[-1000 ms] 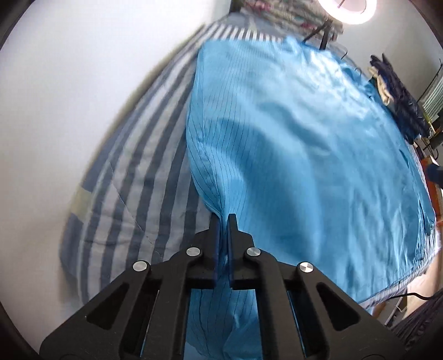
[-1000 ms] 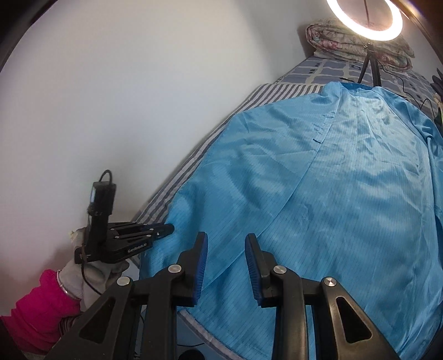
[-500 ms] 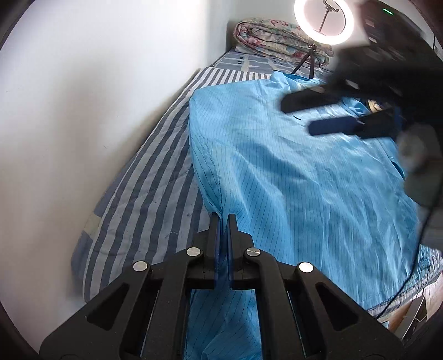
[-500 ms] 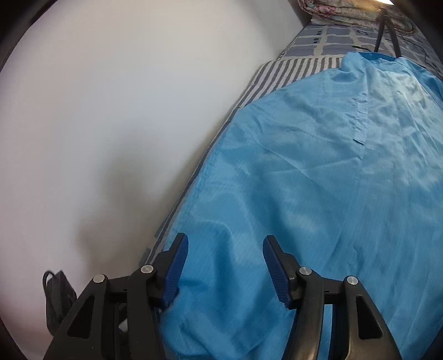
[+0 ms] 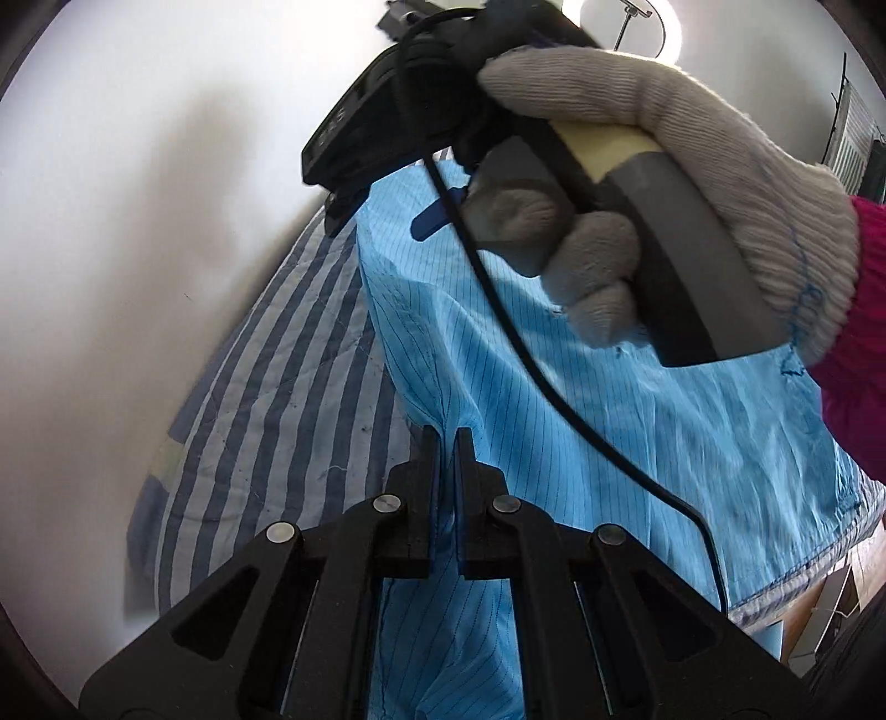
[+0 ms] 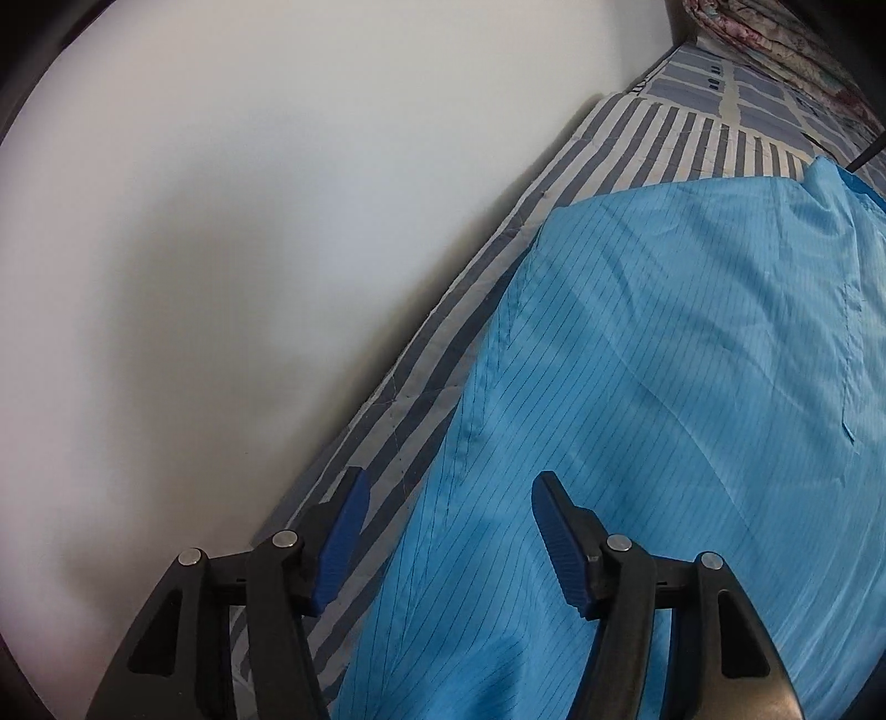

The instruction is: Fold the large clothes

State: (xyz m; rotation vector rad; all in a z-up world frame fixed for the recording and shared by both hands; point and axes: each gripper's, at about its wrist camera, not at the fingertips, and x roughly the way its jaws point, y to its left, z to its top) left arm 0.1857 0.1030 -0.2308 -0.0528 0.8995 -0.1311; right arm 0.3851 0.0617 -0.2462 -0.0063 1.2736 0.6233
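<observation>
A large light-blue pinstriped garment [image 5: 637,443] lies spread over a striped bed; it also fills the right wrist view [image 6: 664,415]. My left gripper [image 5: 447,437] is shut on the garment's near left edge and lifts a fold of it. My right gripper [image 6: 448,487] is open wide and empty, above the garment's left edge, one finger over the stripes and one over the blue cloth. In the left wrist view the right gripper's body [image 5: 387,111] and the gloved hand [image 5: 664,183] holding it fill the upper frame.
A blue and white striped bedsheet [image 5: 277,415] shows left of the garment, against a white wall [image 6: 221,221]. A folded floral quilt [image 6: 775,33] lies at the bed's far end. A ring light [image 5: 626,22] glows behind the hand.
The right gripper has moved forward and left along the garment's left edge and now blocks much of the left wrist view. Its jaws stay wide open. The left gripper keeps its hold.
</observation>
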